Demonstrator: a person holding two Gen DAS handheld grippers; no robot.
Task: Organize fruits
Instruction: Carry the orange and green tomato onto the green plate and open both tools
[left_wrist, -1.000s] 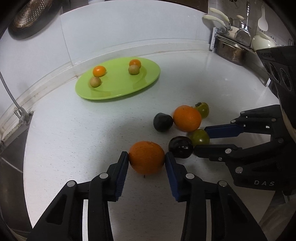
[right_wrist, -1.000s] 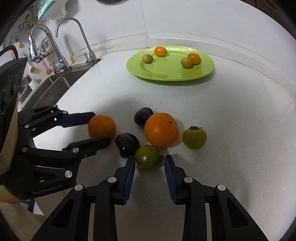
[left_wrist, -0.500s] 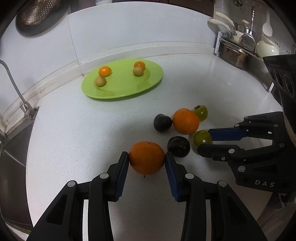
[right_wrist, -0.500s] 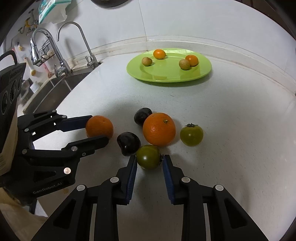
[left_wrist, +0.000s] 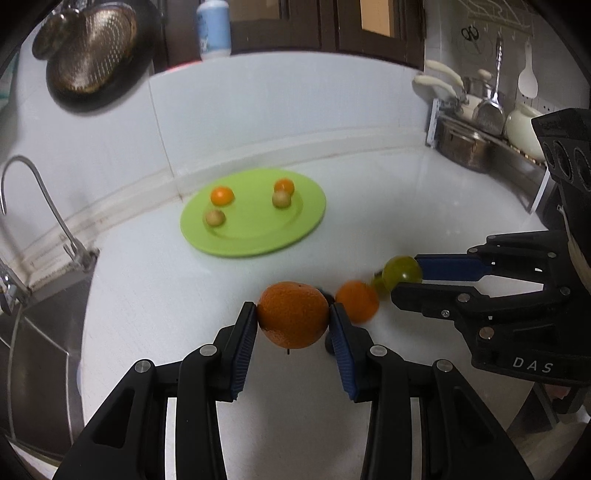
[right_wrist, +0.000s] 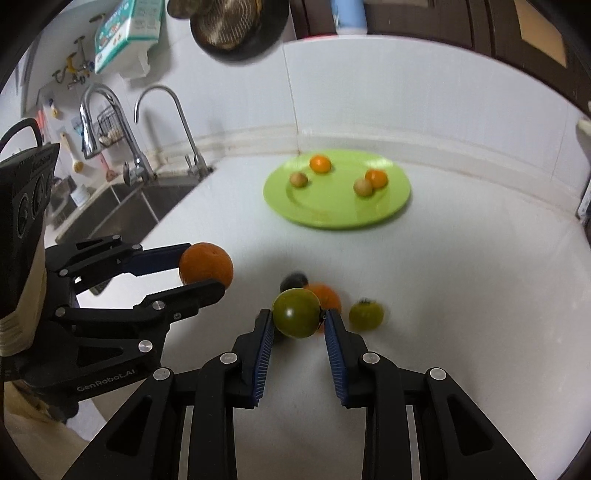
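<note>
Four small fruits sit on the flat lime-green plate (right_wrist: 391, 206) so far; left tongs (left_wrist: 293, 325) are clamped on a big orange (left_wrist: 293, 314), right tongs (right_wrist: 298, 325) pinch a green tomato (right_wrist: 296, 312), both lifted (looks so) off the white worktop (right_wrist: 461, 295), where about four stragglers remain

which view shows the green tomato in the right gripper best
The right wrist view: the green tomato sits large and sharp between the right gripper's blue pads, stem side visible. In the left wrist view the same tomato is small, blurred and partly hidden by the gripper's near finger.
</note>
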